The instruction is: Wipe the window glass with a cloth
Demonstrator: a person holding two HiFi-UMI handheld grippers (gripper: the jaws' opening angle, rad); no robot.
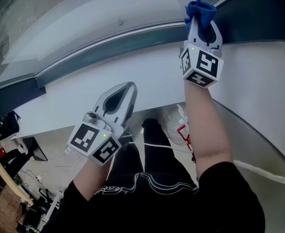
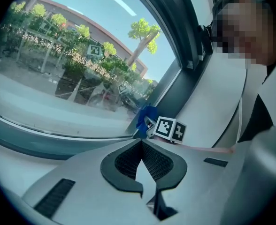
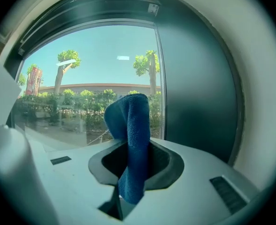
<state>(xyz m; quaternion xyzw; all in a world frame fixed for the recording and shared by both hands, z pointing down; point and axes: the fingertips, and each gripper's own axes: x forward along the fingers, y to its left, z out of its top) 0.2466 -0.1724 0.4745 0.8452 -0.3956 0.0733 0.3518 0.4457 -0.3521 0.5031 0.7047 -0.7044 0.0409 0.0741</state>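
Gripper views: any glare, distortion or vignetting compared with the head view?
Left gripper view: fisheye bends the dark window frame into an arc; the window glass reflects a marker square and a light streak. Right gripper view: dark vignette all round, light reflections on the glass, blue fabric cloth sharp. Head view: dim indoors, glass washed out pale.
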